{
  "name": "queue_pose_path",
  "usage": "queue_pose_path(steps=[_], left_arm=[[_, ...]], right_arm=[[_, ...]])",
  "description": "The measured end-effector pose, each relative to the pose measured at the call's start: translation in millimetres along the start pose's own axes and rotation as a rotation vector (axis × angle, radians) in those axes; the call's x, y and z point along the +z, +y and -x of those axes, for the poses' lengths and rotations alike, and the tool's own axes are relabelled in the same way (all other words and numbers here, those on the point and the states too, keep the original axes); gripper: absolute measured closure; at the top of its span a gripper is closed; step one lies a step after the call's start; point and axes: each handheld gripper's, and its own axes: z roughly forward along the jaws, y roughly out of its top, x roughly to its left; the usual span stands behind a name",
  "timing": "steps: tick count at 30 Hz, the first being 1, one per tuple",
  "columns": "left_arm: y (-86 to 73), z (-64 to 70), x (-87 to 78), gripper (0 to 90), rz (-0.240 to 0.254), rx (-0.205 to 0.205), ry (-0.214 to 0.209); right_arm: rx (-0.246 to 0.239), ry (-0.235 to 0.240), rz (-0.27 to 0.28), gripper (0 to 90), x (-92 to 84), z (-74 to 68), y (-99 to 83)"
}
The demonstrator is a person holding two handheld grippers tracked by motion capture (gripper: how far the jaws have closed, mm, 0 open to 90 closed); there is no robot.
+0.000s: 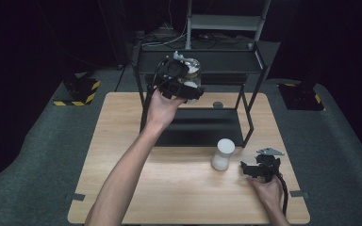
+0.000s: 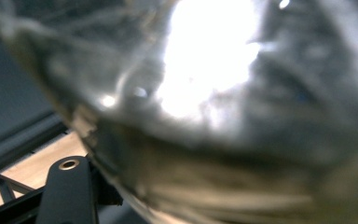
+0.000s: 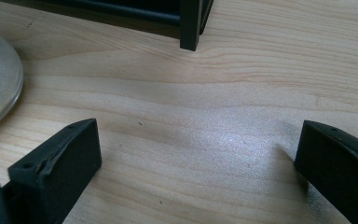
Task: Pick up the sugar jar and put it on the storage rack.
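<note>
Left gripper (image 1: 192, 84) is clenched on a clear, round glass jar (image 1: 193, 70), held up level with the top tier of the black metal shelf rack (image 1: 257, 61). Right gripper (image 1: 254, 170) rests low on the light wooden table (image 1: 184, 197), jaws spread wide with nothing between them. White cylindrical container (image 1: 223, 154) stands just beside it.

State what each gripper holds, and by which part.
The left gripper clamps a clear jar by its side wall, beside the rack's top shelf. The right gripper holds nothing.
</note>
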Motion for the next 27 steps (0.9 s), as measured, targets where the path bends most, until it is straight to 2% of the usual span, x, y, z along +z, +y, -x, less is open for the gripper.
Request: queue_pose_path(steps=[3, 4, 6, 7, 10, 21, 27], left_arm=[[9.2, 2.8, 5.0, 31.1, 0.025, -0.029, 0.033], [20.8, -1.5, 3.5, 31.1, -0.017, 0.005, 0.036], [30.7, -4.0, 5.5, 31.1, -0.036, 0.013, 0.049], [39.6, -7.3, 4.1, 31.1, -0.074, 0.039, 0.047], [49.3, -9.4, 10.4, 31.1, -0.079, 0.027, 0.072], [64.8, -13.5, 43.0, 31.1, -0.095, -0.035, 0.189], [67.3, -17.7, 56.9, 31.2, -0.092, -0.066, 0.232]], right_arm=[[-0.001, 0.0, 0.0, 0.0, 0.0, 0.1, 0.0], [-0.001, 0.0, 0.0, 0.0, 0.0, 0.1, 0.0], [0.0, 0.0, 0.0, 0.0, 0.0, 0.0, 0.0], [0.0, -0.001, 0.0, 0.0, 0.0, -0.1, 0.1], [0.001, 0.0, 0.0, 0.0, 0.0, 0.0, 0.1], [0.002, -0.002, 0.0, 0.0, 0.1, -0.4, 0.1], [0.002, -0.002, 0.0, 0.0, 0.1, -0.4, 0.1]])
